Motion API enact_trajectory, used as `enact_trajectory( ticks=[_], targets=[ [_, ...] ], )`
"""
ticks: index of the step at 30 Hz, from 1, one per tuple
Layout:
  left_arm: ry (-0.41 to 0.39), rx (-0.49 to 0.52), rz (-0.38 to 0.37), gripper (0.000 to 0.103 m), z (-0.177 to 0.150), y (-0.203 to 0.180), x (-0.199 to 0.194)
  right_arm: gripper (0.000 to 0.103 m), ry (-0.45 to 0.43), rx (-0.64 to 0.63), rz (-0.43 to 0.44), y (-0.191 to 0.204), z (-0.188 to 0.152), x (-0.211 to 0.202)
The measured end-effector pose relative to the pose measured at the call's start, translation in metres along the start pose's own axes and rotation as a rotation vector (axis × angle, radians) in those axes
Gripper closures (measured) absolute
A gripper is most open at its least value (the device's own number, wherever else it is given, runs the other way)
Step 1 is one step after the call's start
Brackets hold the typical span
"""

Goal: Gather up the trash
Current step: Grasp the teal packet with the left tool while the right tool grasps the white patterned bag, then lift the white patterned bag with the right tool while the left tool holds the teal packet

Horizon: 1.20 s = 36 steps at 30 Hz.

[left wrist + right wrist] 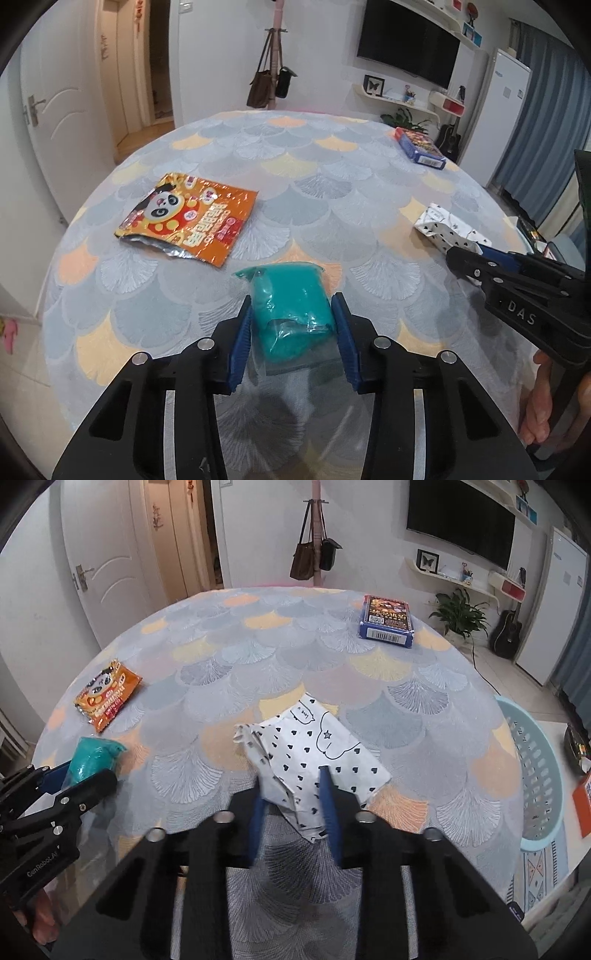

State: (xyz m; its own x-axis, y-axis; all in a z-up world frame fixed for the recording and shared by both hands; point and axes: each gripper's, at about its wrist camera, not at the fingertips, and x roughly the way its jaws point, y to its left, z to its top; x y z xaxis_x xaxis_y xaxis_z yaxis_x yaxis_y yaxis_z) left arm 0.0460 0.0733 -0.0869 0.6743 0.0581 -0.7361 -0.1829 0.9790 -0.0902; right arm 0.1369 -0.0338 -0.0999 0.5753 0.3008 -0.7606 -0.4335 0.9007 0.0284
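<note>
The bench point(295, 653), under a fan-patterned cloth, carried an orange panda snack bag point(188, 218) to the far left of the teal packet point(291, 302) and a blue box point(386, 622) at the far right edge beyond it. A pale blue basket point(535, 775) stood on the floor past the bench's right side, nothing lying between it and the white heart-print wrapper point(314, 760).

The teal packet's near end was hidden behind the left tool point(291, 321), and the wrapper's near corner disappeared between the right tool's point(291, 797) blue pads; whether the wrapper had lifted off the cloth was hard to judge.

The left tool reached forward low over the bench, its pads pressed on both sides of the teal packet. The right tool, right of the packet, pointed the same way with its pads narrowed onto the wrapper's crumpled edge.
</note>
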Motion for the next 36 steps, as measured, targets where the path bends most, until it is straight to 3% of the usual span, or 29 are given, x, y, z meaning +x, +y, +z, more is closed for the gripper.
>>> enact_trajectory(
  ticks=[2, 8, 14, 17, 21, 25, 27, 28, 29, 30, 33, 36],
  targets=[
    [-0.009, 0.01, -0.006, 0.064, 0.003, -0.003, -0.004, 0.092, -0.028, 0.025, 0.039, -0.006, -0.001, -0.005],
    [-0.042, 0.026, -0.069, 0.064, 0.015, -0.017, -0.016, 0.096, -0.113, 0.102, 0.107, -0.025, -0.004, -0.024],
    [-0.06, 0.051, -0.111, 0.064, 0.028, -0.036, -0.022, 0.099, -0.157, 0.112, 0.085, -0.032, -0.001, -0.041],
    [-0.059, 0.066, -0.131, 0.064, 0.038, -0.046, -0.021, 0.099, -0.196, 0.113, 0.019, -0.038, 0.004, -0.057],
    [-0.079, 0.095, -0.159, 0.064, 0.053, -0.065, -0.021, 0.099, -0.235, 0.133, 0.002, -0.056, 0.01, -0.074],
    [-0.092, 0.1, -0.182, 0.064, 0.062, -0.073, -0.021, 0.099, -0.197, 0.174, 0.084, -0.076, 0.009, -0.075],
    [-0.093, 0.091, -0.179, 0.064, 0.061, -0.071, -0.021, 0.092, -0.16, 0.199, 0.15, -0.083, 0.005, -0.073],
    [-0.089, 0.079, -0.178, 0.064, 0.06, -0.067, -0.02, 0.076, -0.14, 0.208, 0.178, -0.084, 0.003, -0.071],
    [-0.085, 0.067, -0.179, 0.064, 0.06, -0.063, -0.019, 0.046, -0.116, 0.213, 0.193, -0.083, 0.0, -0.068],
    [-0.078, 0.051, -0.177, 0.064, 0.058, -0.057, -0.017, 0.035, -0.102, 0.213, 0.189, -0.082, -0.002, -0.065],
    [-0.076, 0.028, -0.16, 0.064, 0.057, -0.044, -0.018, 0.032, -0.054, 0.181, 0.189, -0.071, -0.008, -0.051],
    [-0.075, 0.007, -0.158, 0.064, 0.056, -0.033, -0.019, 0.028, 0.018, 0.157, 0.245, -0.058, -0.014, -0.036]
  ],
)
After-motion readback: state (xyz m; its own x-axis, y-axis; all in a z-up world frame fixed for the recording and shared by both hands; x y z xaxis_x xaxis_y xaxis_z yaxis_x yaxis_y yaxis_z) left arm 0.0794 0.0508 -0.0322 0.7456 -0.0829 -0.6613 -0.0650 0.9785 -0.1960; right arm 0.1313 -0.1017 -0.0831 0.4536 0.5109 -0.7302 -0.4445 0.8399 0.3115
